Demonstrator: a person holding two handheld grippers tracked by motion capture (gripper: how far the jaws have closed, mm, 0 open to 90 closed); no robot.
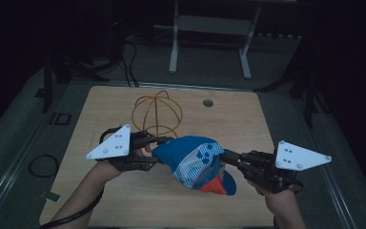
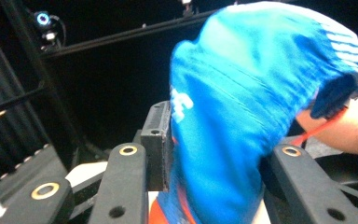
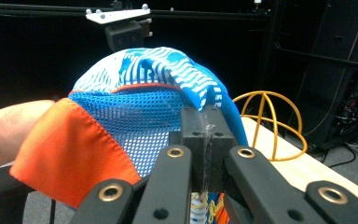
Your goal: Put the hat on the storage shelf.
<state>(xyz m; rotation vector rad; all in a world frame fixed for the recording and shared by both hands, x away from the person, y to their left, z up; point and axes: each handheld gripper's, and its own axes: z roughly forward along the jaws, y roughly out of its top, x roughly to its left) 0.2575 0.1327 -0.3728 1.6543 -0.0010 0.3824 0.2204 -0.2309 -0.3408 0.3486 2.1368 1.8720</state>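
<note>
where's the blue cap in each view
High view: the blue cap hangs low in the middle, between the two grippers, over the wooden table.
Left gripper view: it takes up the middle and right, its cloth between the black fingers.
Right gripper view: it sits left of middle, with its orange brim at lower left.
Shared landmark: the yellow wire cage, also at the right of the right gripper view.

Wire frame [image 1: 157,114] blocks table [image 1: 248,124] behind — right side open.

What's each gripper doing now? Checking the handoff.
Left gripper: open, jaws around the cap.
Right gripper: shut on the cap.
</note>
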